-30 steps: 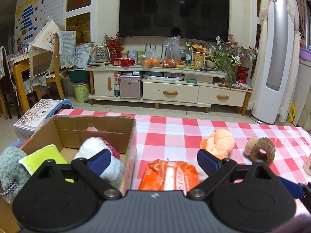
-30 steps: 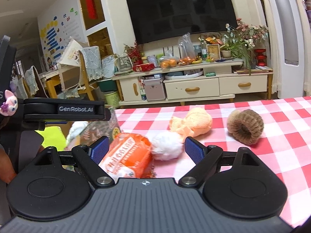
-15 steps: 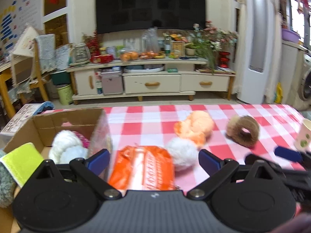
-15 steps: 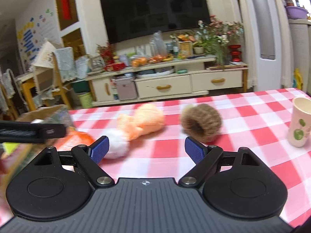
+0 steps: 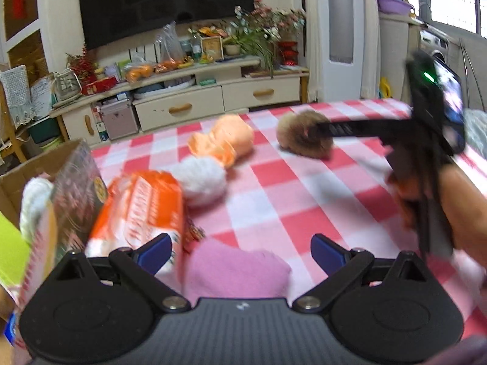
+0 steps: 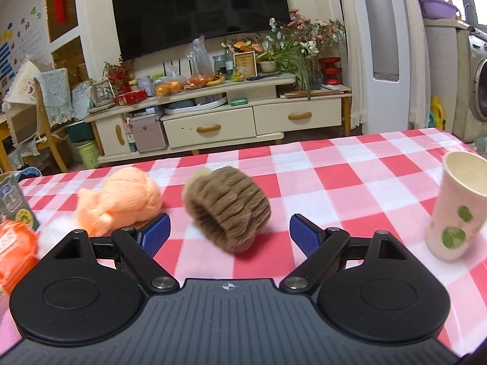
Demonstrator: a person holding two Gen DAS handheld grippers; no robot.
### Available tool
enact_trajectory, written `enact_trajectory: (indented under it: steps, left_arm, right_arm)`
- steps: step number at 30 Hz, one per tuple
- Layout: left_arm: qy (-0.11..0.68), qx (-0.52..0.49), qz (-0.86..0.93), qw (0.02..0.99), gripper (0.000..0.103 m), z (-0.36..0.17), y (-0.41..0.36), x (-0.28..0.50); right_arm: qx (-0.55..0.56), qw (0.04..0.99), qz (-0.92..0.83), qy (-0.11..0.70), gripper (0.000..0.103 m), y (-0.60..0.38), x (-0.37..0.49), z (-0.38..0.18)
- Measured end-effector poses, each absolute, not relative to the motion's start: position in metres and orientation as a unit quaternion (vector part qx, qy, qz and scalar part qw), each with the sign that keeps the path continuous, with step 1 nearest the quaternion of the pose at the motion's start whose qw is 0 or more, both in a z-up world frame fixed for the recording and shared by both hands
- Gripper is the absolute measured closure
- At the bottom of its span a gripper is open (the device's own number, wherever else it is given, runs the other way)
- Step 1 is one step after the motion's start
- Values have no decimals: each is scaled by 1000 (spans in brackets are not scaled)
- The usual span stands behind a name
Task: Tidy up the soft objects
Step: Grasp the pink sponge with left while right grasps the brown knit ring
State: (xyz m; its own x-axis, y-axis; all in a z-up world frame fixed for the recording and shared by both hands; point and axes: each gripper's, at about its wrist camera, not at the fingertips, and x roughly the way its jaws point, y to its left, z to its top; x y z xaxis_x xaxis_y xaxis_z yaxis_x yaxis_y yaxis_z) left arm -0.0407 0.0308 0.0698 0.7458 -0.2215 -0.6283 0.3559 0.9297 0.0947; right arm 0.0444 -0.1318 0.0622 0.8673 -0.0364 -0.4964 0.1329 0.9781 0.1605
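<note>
On the red-checked tablecloth (image 6: pixel 350 179) lies a brown knitted hat (image 6: pixel 228 206), just ahead of my open right gripper (image 6: pixel 229 232), between its blue fingertips but untouched. An orange knitted piece (image 6: pixel 121 200) and a white pompom (image 5: pixel 201 179) lie to its left. In the left wrist view my open left gripper (image 5: pixel 240 251) hovers over a pink soft cloth (image 5: pixel 234 267), with an orange packet (image 5: pixel 140 213) by its left finger. The brown knitted hat (image 5: pixel 301 140) and orange knitted piece (image 5: pixel 225 140) lie farther off. The right gripper's body (image 5: pixel 426 140) reaches in from the right.
A cardboard box (image 5: pixel 36 167) at the left edge holds a white woolly item (image 5: pixel 33 194) and something yellow-green (image 5: pixel 12 252). A paper cup with green dots (image 6: pixel 456 210) stands at the right. A TV cabinet (image 6: pixel 219 121) lies beyond the table's far edge.
Both grippers have swung right. The right one has closed in on the brown hat; the cup came into view. The left one left the box area and now has the pink cloth beneath it.
</note>
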Motion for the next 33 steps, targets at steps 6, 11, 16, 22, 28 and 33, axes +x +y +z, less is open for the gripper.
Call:
enact_trajectory:
  steps: [6,11,16,22,28,33]
  left_arm:
    - [339,120,-151,921,7,52,19,-45]
    - [343,126,-134,921,8,43,17,-42]
    - [361,116,-120,917,12,35,19,-33]
    - [370,95,-103,918,27,32,24,-24]
    - [369,77,-103,920,35,33,26,-22]
    - [371,64,-110,920,39,34,27,-22]
  right_arm:
    - [83,962,-18,258,0,-129,60,54]
    - [63,963,-13,262,0,-134,78,49]
    - [41,963,-18,265,2,-137,80,48]
    - [40,963,-4,266,34,-139,82,48]
    - [53,961,8,270,49,-142,74,46]
    - [61,961,12,270,51,-141,60,44]
